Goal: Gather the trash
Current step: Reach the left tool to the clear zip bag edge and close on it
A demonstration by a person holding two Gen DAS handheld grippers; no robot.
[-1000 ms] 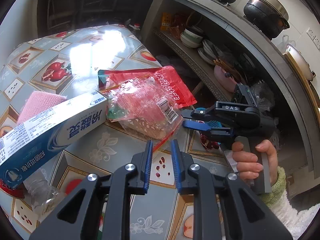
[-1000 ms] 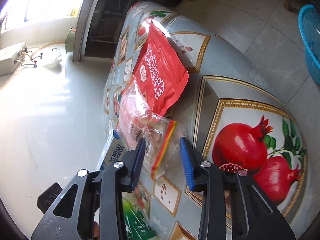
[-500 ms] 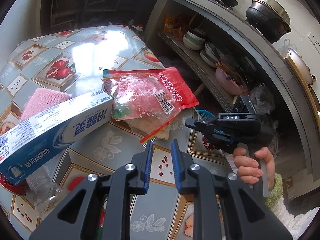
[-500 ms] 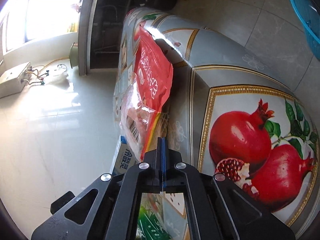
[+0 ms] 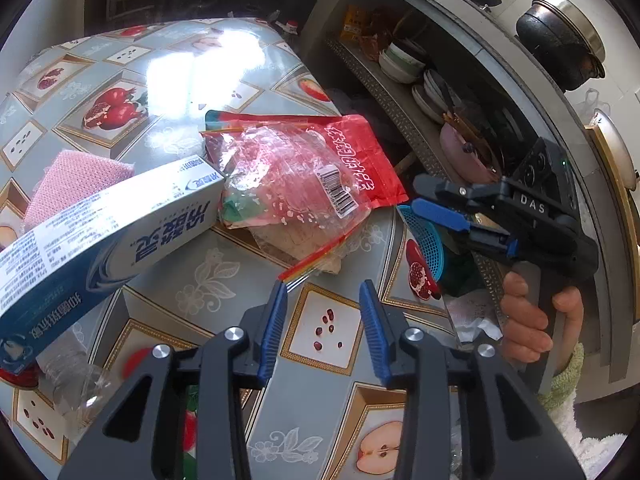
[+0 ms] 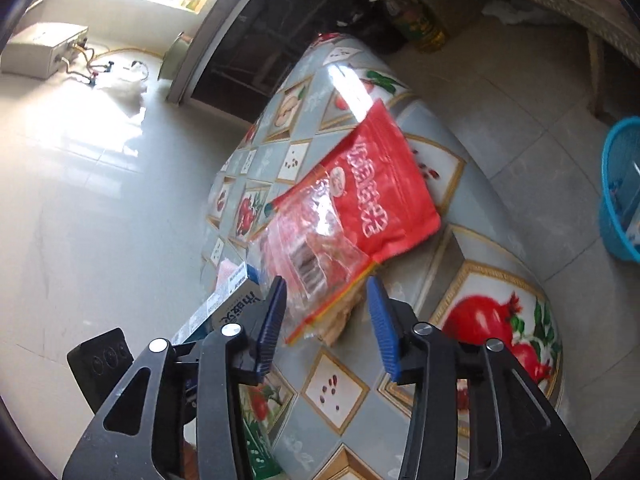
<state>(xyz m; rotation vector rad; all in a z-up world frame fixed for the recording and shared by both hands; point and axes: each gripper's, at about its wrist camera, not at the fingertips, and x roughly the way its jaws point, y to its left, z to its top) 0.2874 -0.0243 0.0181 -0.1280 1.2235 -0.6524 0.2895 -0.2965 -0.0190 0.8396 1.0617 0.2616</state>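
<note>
- Table [image 5: 256,280], biggest thing here: fruit-print cloth fills the left and centre of the left wrist view; the right wrist view shows it curving from upper centre down to the lower right, with pale floor [image 6: 80,208] all round — floor the left view barely gives.
- Shelf [image 5: 400,92] with bowls and a black pot [image 5: 560,40] run down the upper right of the left view only.
- Box [image 5: 100,236], white and blue, long across the left of the left view, one end touching the clear bag; the right view catches just its end, lower left of centre.
- Red bag [image 5: 360,160] lies flat at centre on the table; in the right view it sits centre, upper right of the clear bag.
- Clear bag [image 5: 288,192], crumpled, lies on the red bag, barcode up, its striped edge reaching down toward the left gripper.
- Basket [image 6: 624,192], blue, on the floor at the right edge of the right view; the left view shows only a sliver past the table edge.
- Pink cloth [image 5: 72,176] at left, behind the box.
- Left gripper [image 5: 323,292]: jaws opening, nothing between them, tips just short of the clear bag's striped edge.
- Right gripper [image 6: 326,284]: jaws opening, with the clear bag's corner lying in the gap, pads not pressing it. The left view shows it side-on at right, held in a hand [image 5: 532,320], above the table edge.
</note>
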